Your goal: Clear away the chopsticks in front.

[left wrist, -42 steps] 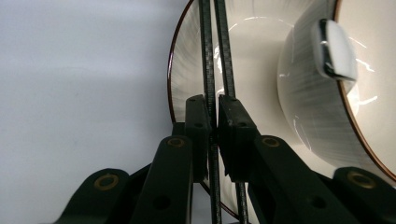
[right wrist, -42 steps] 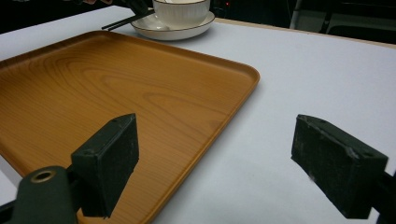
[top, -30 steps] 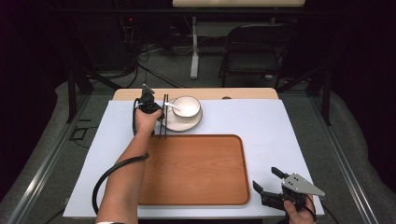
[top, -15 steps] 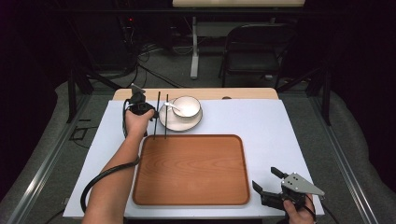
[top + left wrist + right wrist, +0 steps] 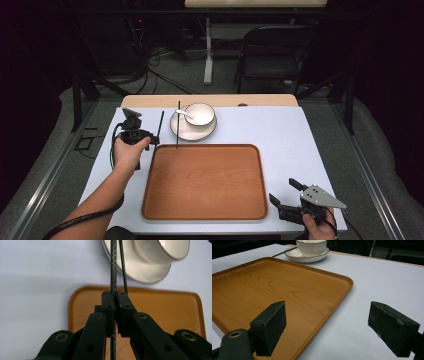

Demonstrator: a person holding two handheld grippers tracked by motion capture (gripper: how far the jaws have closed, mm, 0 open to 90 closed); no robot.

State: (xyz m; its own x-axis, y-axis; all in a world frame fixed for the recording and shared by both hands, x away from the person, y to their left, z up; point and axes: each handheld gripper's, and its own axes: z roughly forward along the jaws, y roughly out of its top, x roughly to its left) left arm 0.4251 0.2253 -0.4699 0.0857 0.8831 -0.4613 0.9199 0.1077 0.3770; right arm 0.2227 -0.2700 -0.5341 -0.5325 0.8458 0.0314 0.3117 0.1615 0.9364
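My left gripper (image 5: 152, 141) hangs over the white table just left of the wooden tray's (image 5: 205, 182) far left corner, shut on a pair of thin black chopsticks (image 5: 178, 125). The sticks splay apart and reach toward the white plate (image 5: 192, 131), which carries a white bowl (image 5: 200, 114) with a spoon (image 5: 184, 114) in it. In the left gripper view the gripper (image 5: 114, 296) pinches the chopsticks (image 5: 113, 265), with the tray (image 5: 162, 310) below and the plate (image 5: 140, 270) and bowl (image 5: 162, 250) beyond. My right gripper (image 5: 283, 191) stands open and empty by the tray's near right corner; the right gripper view shows the gripper (image 5: 329, 315) beside the tray (image 5: 274, 290).
The plate (image 5: 307, 256) and bowl (image 5: 312, 246) sit just behind the tray's far edge. A black chair (image 5: 270, 50) and a stand stay on the floor past the table. A cable trails along the left forearm. White table lies bare right of the tray.
The left hand has carried the chopsticks leftward and nearer, away from the plate, and the sticks have splayed apart. The right gripper has stayed put.
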